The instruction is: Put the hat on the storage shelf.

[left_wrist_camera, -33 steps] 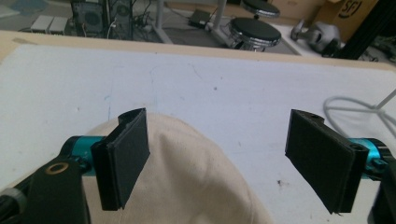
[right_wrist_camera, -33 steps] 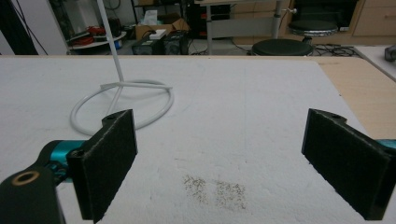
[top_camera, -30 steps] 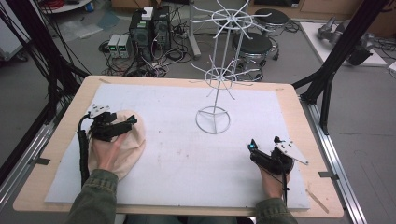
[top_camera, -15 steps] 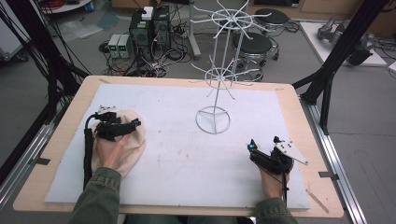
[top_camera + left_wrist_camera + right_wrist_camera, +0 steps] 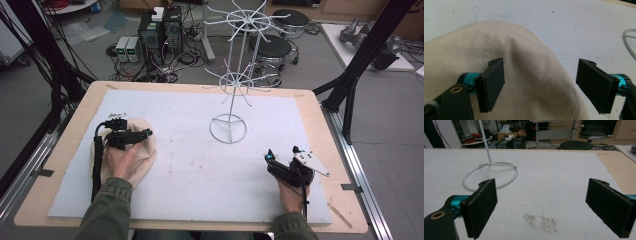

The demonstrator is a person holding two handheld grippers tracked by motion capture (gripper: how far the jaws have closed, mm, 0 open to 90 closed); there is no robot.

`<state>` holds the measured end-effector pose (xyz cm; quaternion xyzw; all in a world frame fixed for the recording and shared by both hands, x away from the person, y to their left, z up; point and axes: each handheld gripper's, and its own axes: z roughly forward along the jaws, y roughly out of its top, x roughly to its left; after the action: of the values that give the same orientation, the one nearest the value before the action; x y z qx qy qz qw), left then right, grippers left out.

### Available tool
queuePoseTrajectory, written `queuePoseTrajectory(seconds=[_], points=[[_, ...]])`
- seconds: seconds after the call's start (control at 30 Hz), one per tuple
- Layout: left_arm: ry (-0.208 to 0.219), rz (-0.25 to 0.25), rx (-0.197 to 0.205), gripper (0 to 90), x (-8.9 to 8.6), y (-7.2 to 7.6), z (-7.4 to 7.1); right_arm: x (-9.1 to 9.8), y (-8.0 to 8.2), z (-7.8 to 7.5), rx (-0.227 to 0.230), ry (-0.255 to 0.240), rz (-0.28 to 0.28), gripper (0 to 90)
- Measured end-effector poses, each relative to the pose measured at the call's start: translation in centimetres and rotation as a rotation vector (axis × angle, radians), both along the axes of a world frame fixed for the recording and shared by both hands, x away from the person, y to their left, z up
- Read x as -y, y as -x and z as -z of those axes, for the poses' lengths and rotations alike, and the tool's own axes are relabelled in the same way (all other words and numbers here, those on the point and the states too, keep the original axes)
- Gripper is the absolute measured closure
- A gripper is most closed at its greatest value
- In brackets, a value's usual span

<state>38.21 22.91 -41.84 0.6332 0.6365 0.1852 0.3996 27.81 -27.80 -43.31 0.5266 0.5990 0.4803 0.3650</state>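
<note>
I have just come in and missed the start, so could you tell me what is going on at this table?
A person sits at the table with tongs in each hand. The left tongs hang open over a cream cloth cap at the left of the white mat, jaws either side of its crown, not closed on it. The right tongs rest open on the mat at the right, holding nothing. A white wire rack stands between them, with nothing hanging on it.
</note>
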Motion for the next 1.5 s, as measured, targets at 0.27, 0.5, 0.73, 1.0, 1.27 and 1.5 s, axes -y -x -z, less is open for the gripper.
queuePoseTrajectory(seconds=[0.27, 0.5, 0.73, 1.0, 1.27, 1.5], points=[[-0.006, -0.015, -0.045, 21.3, 0.9, -1.3, -0.2, -0.2, -0.1, 0.0, 0.000, 0.008, -0.007, 9.4], [-0.020, -0.041, -0.056, 23.1, 1.1, -1.8, -0.1, -0.2, -0.1, 0.0, 0.003, 0.013, -0.011, 9.4], [-0.090, -0.080, -0.076, 28.8, 1.8, -1.9, 0.2, -0.3, -0.1, 0.0, 0.004, 0.017, -0.016, 9.4], [-0.089, -0.057, -0.093, 48.0, 2.0, -1.9, 0.4, -0.4, -0.1, 0.0, 0.004, 0.024, -0.020, 9.4], [0.023, -0.046, -0.083, 70.9, 1.5, -1.7, 0.7, -0.4, -0.1, 0.0, 0.004, 0.033, -0.016, 9.4], [0.087, -0.011, -0.060, 81.5, 1.5, -1.6, 0.8, -0.4, 0.0, 0.0, 0.005, 0.036, -0.017, 9.4]])
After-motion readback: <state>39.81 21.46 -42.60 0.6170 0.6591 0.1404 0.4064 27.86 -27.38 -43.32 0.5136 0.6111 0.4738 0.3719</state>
